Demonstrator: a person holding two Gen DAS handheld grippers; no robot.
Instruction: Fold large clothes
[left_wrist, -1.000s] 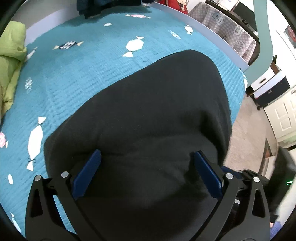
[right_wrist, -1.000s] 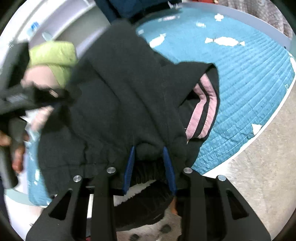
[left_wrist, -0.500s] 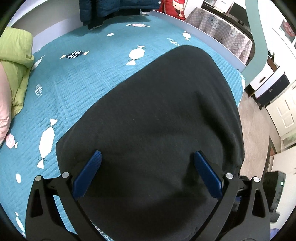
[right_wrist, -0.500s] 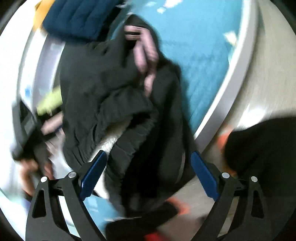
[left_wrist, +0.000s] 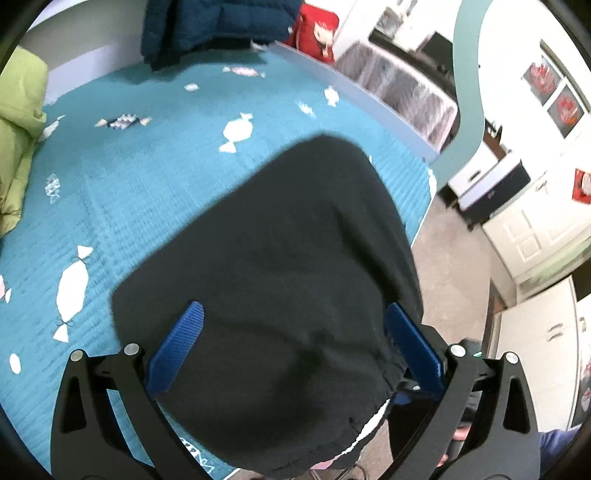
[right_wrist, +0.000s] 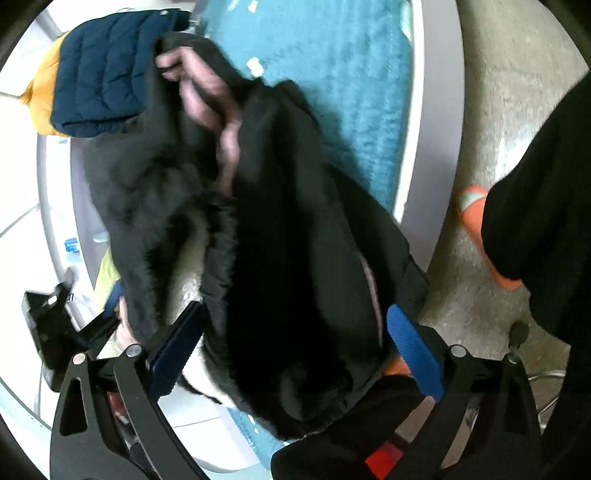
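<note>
1. Right gripper (right_wrist: 291, 347): a second ago its jaws pinched a fold of the black garment (right_wrist: 280, 258). Now they stand wide and are opening more. The dark cloth lies bunched between the two blue pads, but the pads do not press on it. So this hand has let go.

2. Left gripper (left_wrist: 295, 350): its jaws are wide too, as they were a second ago. The black garment (left_wrist: 280, 266) lies between the pads and covers the space there. No pad squeezes it, as far as the picture shows.

3. What this means: I think one fold has just been laid down and both hands are now free. The next job may be to find a new edge to grab.

4. Where the garment is: it lies on the teal bed cover (left_wrist: 122, 192), at the edge of the bed near the person. Its near end hangs a little over the edge, above the grey floor (left_wrist: 454, 266).

5. Which way it points: in the left view its long side runs from the jaws up and away across the bed, leaning to the right. The far end is round and smooth.

6. In the right view it is lumpy, with a pink stripe (right_wrist: 207, 99) showing at the far end.

7. Far off sit a dark blue puffy jacket (right_wrist: 107, 70) and a green quilt (left_wrist: 18, 122).
</note>
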